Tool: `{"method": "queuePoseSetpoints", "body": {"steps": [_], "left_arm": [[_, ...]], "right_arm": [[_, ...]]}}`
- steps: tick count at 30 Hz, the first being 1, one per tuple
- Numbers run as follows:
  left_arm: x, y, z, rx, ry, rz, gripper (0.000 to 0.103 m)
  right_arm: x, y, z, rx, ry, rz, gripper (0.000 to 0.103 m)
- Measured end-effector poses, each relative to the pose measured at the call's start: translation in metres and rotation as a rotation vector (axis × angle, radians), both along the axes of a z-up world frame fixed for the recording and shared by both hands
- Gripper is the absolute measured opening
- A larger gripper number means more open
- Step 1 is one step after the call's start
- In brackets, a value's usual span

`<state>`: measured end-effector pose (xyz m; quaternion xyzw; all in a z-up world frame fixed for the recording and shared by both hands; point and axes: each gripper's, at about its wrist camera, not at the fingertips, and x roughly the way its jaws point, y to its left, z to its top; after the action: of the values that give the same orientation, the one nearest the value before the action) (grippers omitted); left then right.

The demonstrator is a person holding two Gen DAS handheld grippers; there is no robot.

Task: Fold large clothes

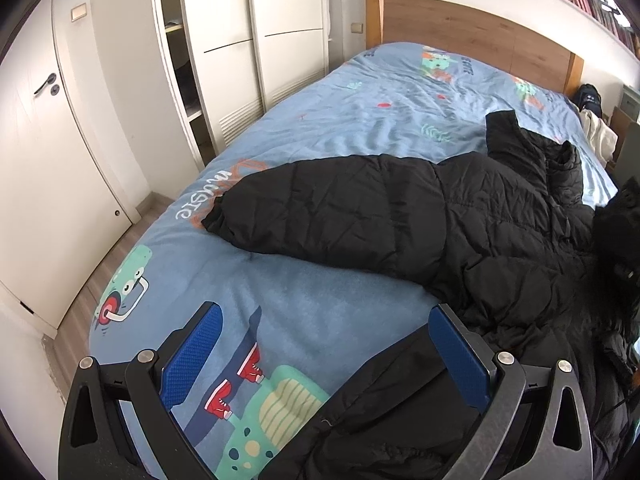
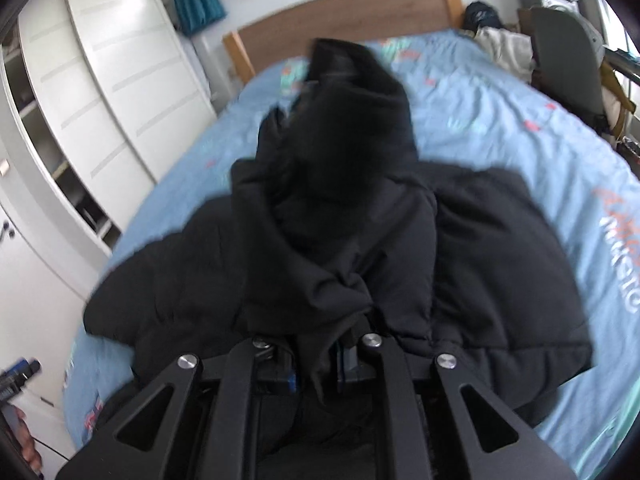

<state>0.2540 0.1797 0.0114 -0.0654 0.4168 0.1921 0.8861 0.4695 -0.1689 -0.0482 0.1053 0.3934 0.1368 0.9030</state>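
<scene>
The black puffer jacket (image 1: pixel 400 216) lies spread on the bed (image 1: pixel 320 120). The right hand-held gripper (image 2: pixel 316 364) is clamped on a bunched fold; the left hand-held gripper (image 1: pixel 324 360) stands open beside the hem. Soft, bulky and probably slippery, it is best taken at cuffs or hem.

From the left wrist we are looking down at a slant along the left gripper (image 1: pixel 326 354), low and close over the near corner of the bed (image 1: pixel 304 312), facing the headboard (image 1: pixel 472 32) and the white wardrobe (image 1: pixel 256 40). From the right wrist we are looking down along the right gripper (image 2: pixel 316 364), very close to the black jacket (image 2: pixel 328 240), which is filling the middle of a blurred view. Both views are sharing the jacket (image 1: pixel 420 220), the blue bedcover (image 2: pixel 500 128), the headboard (image 2: pixel 348 12) and the wardrobe (image 2: pixel 132 60).
</scene>
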Motion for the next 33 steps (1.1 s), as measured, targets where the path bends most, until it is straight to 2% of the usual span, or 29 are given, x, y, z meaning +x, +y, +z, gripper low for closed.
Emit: {"method": "queuePoseSetpoints", "body": {"steps": [5, 9, 10, 13, 14, 19, 24, 27, 29, 33], "left_arm": [[0.003, -0.008, -0.003, 0.005, 0.012, -0.011, 0.101], [0.007, -0.02, -0.001, 0.013, 0.017, -0.032, 0.101], [0.008, -0.023, -0.001, 0.015, 0.018, -0.036, 0.101], [0.01, -0.033, 0.002, 0.02, 0.019, -0.052, 0.101], [0.01, -0.036, 0.003, 0.021, 0.017, -0.055, 0.101], [0.017, -0.049, 0.005, 0.035, 0.027, -0.069, 0.101], [0.047, -0.084, -0.002, 0.039, 0.058, -0.127, 0.101], [0.078, -0.127, -0.008, 0.019, 0.059, -0.212, 0.101], [0.098, -0.157, -0.014, -0.008, 0.058, -0.269, 0.101], [0.141, -0.215, -0.031, -0.041, 0.067, -0.352, 0.101]], "right_arm": [[0.001, 0.015, -0.032, -0.089, 0.08, 0.027, 0.016], [0.0, 0.018, -0.033, -0.124, 0.081, 0.043, 0.02], [-0.001, 0.019, -0.033, -0.124, 0.079, 0.056, 0.025], [-0.003, 0.031, -0.027, -0.109, 0.075, 0.122, 0.06], [-0.005, 0.032, -0.025, -0.106, 0.071, 0.137, 0.062], [-0.021, 0.041, -0.013, -0.045, 0.063, 0.221, 0.062], [-0.043, 0.024, 0.019, -0.002, 0.01, 0.263, 0.062], [-0.047, -0.02, 0.041, -0.01, -0.034, 0.183, 0.062], [-0.04, -0.049, 0.051, -0.055, -0.058, 0.11, 0.062], [-0.02, -0.095, 0.042, -0.151, -0.041, -0.009, 0.062]]}}
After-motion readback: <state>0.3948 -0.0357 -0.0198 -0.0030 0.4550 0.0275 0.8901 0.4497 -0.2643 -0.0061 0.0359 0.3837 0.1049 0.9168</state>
